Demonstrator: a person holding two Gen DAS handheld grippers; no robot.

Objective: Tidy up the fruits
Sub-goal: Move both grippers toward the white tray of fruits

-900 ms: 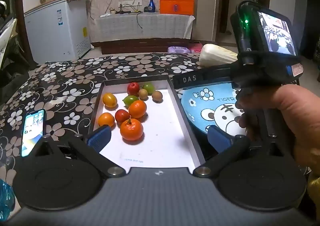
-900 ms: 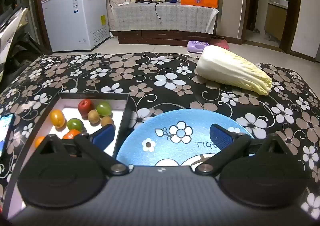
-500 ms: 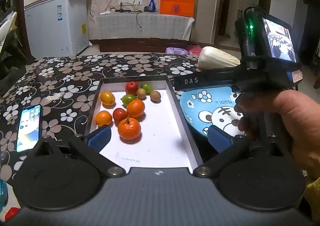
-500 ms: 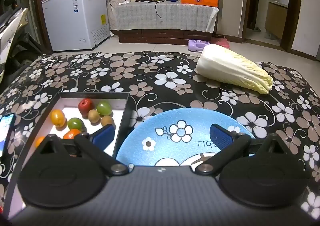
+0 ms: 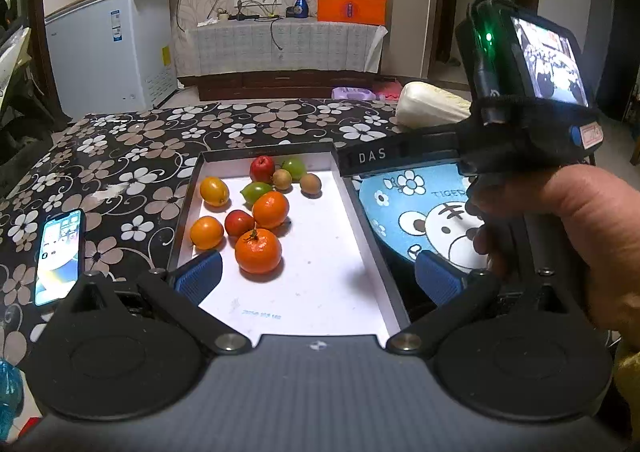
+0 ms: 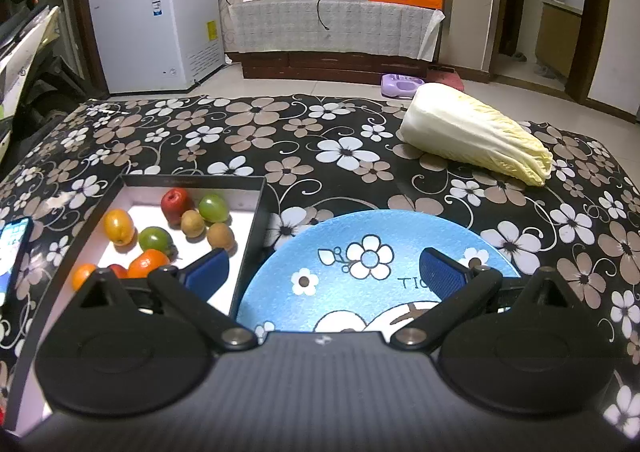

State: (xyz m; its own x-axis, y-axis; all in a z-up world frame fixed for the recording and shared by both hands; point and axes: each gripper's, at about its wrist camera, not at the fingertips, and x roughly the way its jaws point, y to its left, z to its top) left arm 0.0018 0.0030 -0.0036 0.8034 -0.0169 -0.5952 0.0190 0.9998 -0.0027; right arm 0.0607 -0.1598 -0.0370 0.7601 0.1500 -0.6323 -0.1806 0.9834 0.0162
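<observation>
Ten fruits: all lie loose in the far half of the white-floored tray (image 5: 320,292), which sits on the flowered tablecloth (image 5: 132,156) just left of the blue plate (image 6: 384,236)
Big tangerine (image 5: 258,251): nearest the left gripper, stalk up, touching the red fruit behind it; probably firm under a soft peel, so a grip across its widest girth with mild pressure should do
Second tangerine (image 5: 271,209): packed against its neighbours, harder to get pads around without nudging them
Red fruits (image 5: 262,168): glossy skin, likely slippery and easy to bruise; take at mid-height, not by the top
Green fruits (image 5: 294,167): smooth and round too, apt to roll if tapped
Small brown fruits (image 5: 310,183): light, dull-skinned, less slippery, but little for wide pads to catch
Yellow-orange fruits (image 5: 214,191): on the left side, one close to the tray wall, which crowds a finger there
Left gripper (image 5: 318,278): jaws spread fully, nothing between them, tilted down over the near part of the tray
Right gripper (image 6: 324,272): jaws equally wide and empty, hovering above the plate, held by a hand (image 5: 560,236)
Plate: bare, a likely destination
Cabbage (image 6: 476,140): well apart at the far right, not among the fruit
Phone (image 5: 58,256): left of the tray, screen lit
Risk: round fruit may roll on the smooth tray floor
</observation>
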